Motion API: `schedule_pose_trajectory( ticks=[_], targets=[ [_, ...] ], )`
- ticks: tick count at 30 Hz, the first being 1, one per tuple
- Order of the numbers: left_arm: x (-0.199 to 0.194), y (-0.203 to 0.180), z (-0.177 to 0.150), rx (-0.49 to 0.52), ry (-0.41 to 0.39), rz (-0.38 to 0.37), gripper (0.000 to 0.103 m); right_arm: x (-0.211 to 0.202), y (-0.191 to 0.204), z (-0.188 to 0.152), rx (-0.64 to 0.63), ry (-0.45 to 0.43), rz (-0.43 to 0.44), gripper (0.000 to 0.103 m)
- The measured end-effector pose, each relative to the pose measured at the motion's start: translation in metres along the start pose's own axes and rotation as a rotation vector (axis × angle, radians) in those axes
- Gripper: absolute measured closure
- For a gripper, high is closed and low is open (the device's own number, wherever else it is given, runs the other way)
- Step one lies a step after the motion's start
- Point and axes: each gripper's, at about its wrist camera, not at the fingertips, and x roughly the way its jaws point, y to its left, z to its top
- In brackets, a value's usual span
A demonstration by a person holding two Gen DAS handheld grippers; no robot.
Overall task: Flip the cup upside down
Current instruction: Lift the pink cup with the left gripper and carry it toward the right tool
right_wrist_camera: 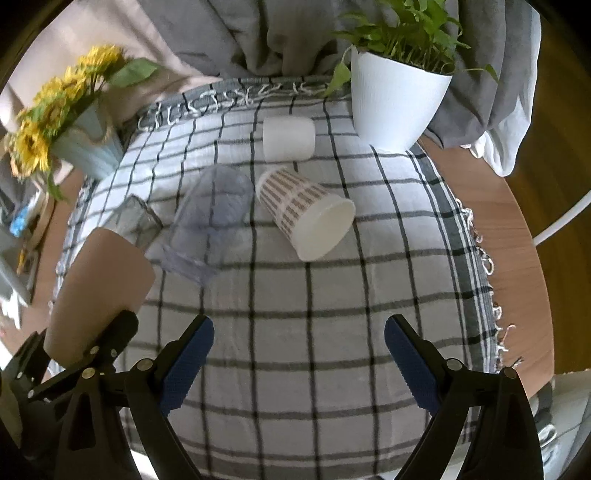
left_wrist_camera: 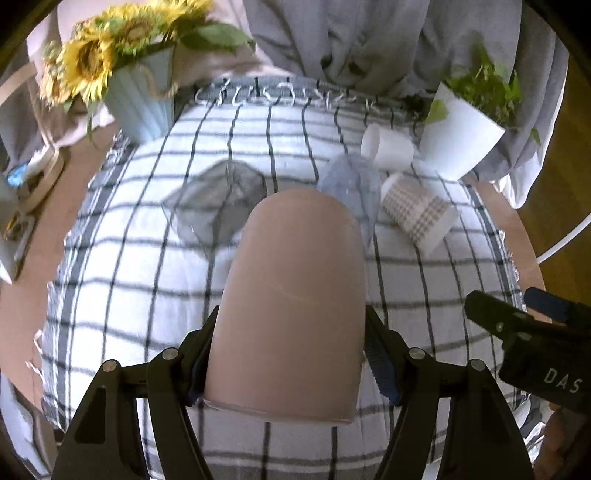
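Note:
My left gripper (left_wrist_camera: 286,354) is shut on a tall pinkish-beige cup (left_wrist_camera: 295,295), gripped near its rim, its closed base pointing away from the camera over the checked cloth (left_wrist_camera: 129,295). The same cup (right_wrist_camera: 99,280) shows at the left of the right wrist view, held by the left gripper (right_wrist_camera: 74,343). My right gripper (right_wrist_camera: 299,354) is open and empty above the cloth (right_wrist_camera: 295,332); its body also shows in the left wrist view (left_wrist_camera: 517,332). A patterned paper cup (right_wrist_camera: 306,210), a white cup (right_wrist_camera: 288,138) and a clear plastic cup (right_wrist_camera: 210,225) lie on their sides.
A dark clear glass (right_wrist_camera: 135,218) lies left of the clear cup. A sunflower vase (right_wrist_camera: 74,136) stands at the back left, a white potted plant (right_wrist_camera: 395,96) at the back right. The wooden table edge (right_wrist_camera: 517,236) and grey curtain (right_wrist_camera: 258,33) border the cloth.

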Motion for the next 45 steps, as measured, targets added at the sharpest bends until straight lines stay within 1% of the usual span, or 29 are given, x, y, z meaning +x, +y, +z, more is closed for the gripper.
schedule_pose_trajectory(
  ticks=[5,13,17,28,32,36,37,40,45],
  targets=[
    [0.011,-0.009,-0.016,-0.029,0.029,0.002,0.033,0.009,-0.010,-0.012,-0.033,0.035,-0.013,0.009],
    [0.030,-0.020,-0.030,-0.065,0.060,0.011,0.033,0.023,-0.022,-0.023,-0.070,0.070,-0.033,0.009],
    [0.036,-0.024,-0.036,-0.070,0.078,0.023,0.033,0.027,-0.026,-0.026,-0.084,0.084,-0.036,0.009],
    [0.046,-0.032,-0.044,-0.063,0.151,0.025,0.034,0.036,-0.030,-0.031,-0.103,0.114,-0.015,0.009],
    [0.043,-0.035,-0.044,-0.049,0.143,0.037,0.033,0.038,-0.031,-0.032,-0.108,0.124,-0.009,0.009],
    [0.036,-0.038,-0.041,-0.038,0.132,0.039,0.024,0.038,-0.032,-0.033,-0.104,0.126,0.001,0.009],
    [0.034,-0.039,-0.041,-0.036,0.132,0.036,0.024,0.037,-0.033,-0.033,-0.101,0.125,0.004,0.009],
    [0.025,-0.041,-0.039,-0.033,0.130,0.032,0.023,0.030,-0.037,-0.034,-0.087,0.109,0.008,0.009],
    [0.000,-0.041,-0.035,-0.031,0.100,0.034,0.019,0.006,-0.047,-0.035,-0.042,0.057,0.021,0.009]
  ],
)
